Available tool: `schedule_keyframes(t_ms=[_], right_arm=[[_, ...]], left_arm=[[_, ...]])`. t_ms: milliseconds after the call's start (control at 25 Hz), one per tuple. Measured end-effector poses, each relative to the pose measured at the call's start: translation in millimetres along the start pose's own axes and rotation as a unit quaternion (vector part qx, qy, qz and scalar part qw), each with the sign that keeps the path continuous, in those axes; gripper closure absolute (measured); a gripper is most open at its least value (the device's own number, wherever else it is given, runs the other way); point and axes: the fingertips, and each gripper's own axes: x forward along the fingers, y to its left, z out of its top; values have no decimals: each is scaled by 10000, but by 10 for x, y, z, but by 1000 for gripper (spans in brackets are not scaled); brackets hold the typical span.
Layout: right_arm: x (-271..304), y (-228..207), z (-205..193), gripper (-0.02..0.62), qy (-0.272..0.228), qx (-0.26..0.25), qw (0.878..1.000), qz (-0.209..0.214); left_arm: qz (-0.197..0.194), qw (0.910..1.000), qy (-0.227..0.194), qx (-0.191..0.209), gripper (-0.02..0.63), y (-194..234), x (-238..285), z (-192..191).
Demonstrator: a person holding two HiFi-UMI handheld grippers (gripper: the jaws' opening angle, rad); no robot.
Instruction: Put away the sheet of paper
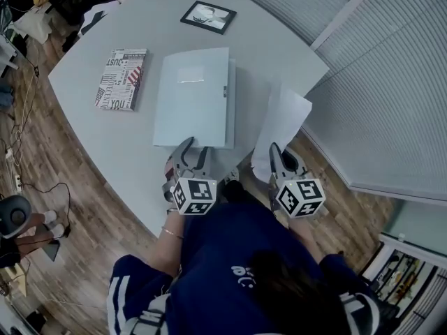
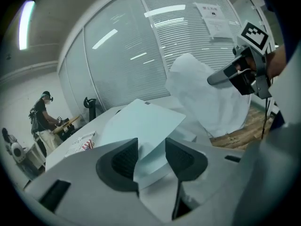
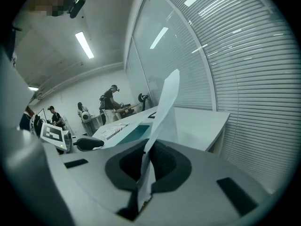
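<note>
Right gripper view shows my right fingers (image 3: pixel 169 166) clamped on the sheet of paper (image 3: pixel 165 102), upright at the counter's (image 1: pixel 279 54) near right edge. Left fingers (image 2: pixel 181 159) stand wide around the folder (image 2: pixel 141 124) cover; unheld, it may fall shut, blocking insertion.

Grey table (image 1: pixel 279 54): printed book (image 1: pixel 121 79), possibly box, flat at left. Framed picture (image 1: pixel 208 17) flat at far edge, well apart from book. Wood floor (image 1: pixel 91 208) beneath. Slatted blinds (image 1: pixel 391 82) at right. Person (image 2: pixel 43 119) standing in far background.
</note>
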Motion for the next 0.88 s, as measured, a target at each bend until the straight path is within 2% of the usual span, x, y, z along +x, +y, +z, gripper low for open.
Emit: schedule_keyframes(t_ms=[120,440,640,880], right_arm=[[28,-17,49,586,-17,-44,10000,51],[126,9,112,586,11,-211,9996,202],[171,27,119,586,25,-220,9994,264],[243,77,139,586,26,-299,9989,359]], left_arm=[[77,9998,-79,156,439,15,19,64],[24,9987,-439,-246,465,95,-43,224],[187,9976,-625,-243,516,204,-153,331],[562,9929,-942,-460,555,428,-303,409]])
